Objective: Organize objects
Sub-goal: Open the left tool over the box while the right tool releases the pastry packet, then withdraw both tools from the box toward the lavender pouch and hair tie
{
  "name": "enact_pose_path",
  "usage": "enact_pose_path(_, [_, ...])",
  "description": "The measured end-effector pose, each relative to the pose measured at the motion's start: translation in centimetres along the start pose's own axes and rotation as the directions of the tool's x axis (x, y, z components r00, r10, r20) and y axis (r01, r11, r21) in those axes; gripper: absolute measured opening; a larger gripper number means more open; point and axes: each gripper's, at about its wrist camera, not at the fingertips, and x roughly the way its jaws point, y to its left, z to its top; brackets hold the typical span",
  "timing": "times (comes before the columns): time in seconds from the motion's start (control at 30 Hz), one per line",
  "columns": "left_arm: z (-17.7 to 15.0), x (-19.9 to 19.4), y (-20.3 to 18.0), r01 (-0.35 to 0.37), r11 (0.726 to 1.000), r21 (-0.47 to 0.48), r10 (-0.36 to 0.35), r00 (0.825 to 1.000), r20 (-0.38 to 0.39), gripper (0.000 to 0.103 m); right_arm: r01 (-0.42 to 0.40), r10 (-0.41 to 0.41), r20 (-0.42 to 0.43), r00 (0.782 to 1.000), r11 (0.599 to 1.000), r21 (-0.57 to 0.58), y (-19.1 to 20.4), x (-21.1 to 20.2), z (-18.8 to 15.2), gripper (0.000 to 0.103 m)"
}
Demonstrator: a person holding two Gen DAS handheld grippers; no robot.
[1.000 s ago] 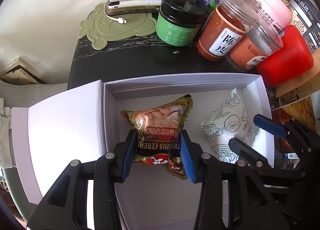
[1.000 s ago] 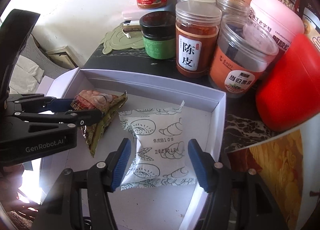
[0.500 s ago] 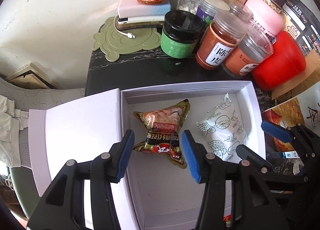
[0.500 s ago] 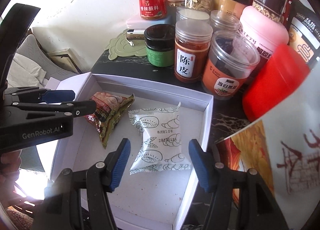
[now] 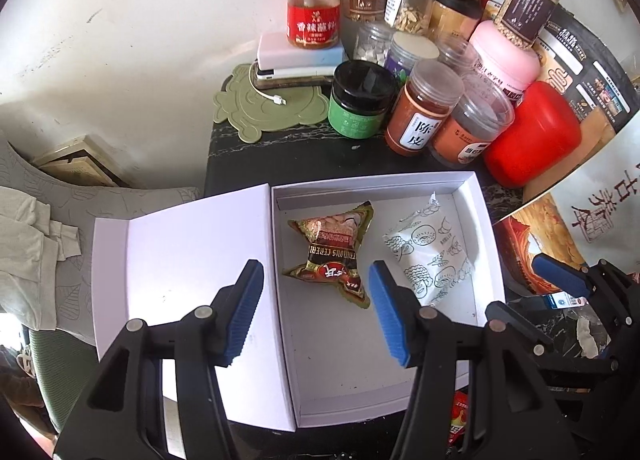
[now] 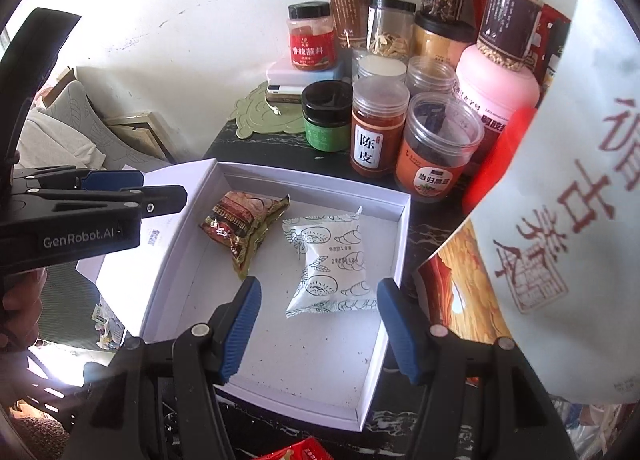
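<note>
Left wrist view, landmark: the white box sits open on the dark tabletop, its lid folded out flat just beside its left wall.
Left wrist view, my left gripper: fingers spread wide, holding nothing, hovering over the box's left wall.
Left wrist view, brown snack packet: lies flat inside the box, toward its back left, beyond my open fingers and apart from them.
Left wrist view, white pastry packet: lies inside the box, to the right of the brown packet.
Left wrist view, jars: a crowd of jars stands behind the box's back wall.

Right wrist view, my right gripper: fingers wide, empty, poised over the near half of the box.
Right wrist view, white pastry packet: rests on the box floor just beyond my fingertips, not touched.
Right wrist view, brown snack packet: lies to the left of the white one, near the box's left wall.
Right wrist view, left gripper: seen from the side, left of the box.

Progress, my judgement: both packets are in the box, so the packing part looks done.
Remaining, my judgement: the lid is not yet closed; a red packet shows past the box's near edge, and I cannot tell whether it belongs inside.
</note>
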Motion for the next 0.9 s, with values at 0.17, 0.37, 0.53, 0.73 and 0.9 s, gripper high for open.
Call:
enact_pose_path(0.17, [-0.4,-2.9,0.1,-0.021,1.000,0.011,0.020,0.999,0.042,0.061,0.021,-0.021,0.023,1.000,1.000,-0.009,0.5,-2.0,-0.3,0.061])
enact_pose_path(0.37, [-1.6,-6.1,0.2,-0.027,1.000,0.013,0.026,0.997,0.078,0.063,0.033,-0.033,0.050,0.998,0.999,-0.004,0.9,-4.5,-0.9,0.066])
enact_pose_path(0.53, [-3.0,-8.7,0.1,-0.033,0.999,0.017,0.031,0.994,0.103,0.064,0.042,-0.041,0.077,0.996,0.999,-0.006,1.4,-6.7,-1.8,0.067])
enact_pose_path(0.73, [-5.1,-11.4,-0.2,-0.035,0.999,0.023,0.032,0.991,0.133,0.067,0.050,-0.049,0.106,0.993,0.999,-0.005,2.0,-9.0,-2.8,0.067])
enact_pose_path(0.9, [-6.8,-13.3,-0.6,-0.035,0.999,0.026,0.031,0.988,0.150,0.068,0.054,-0.054,0.118,0.992,0.999,-0.001,2.4,-10.6,-4.1,0.067])
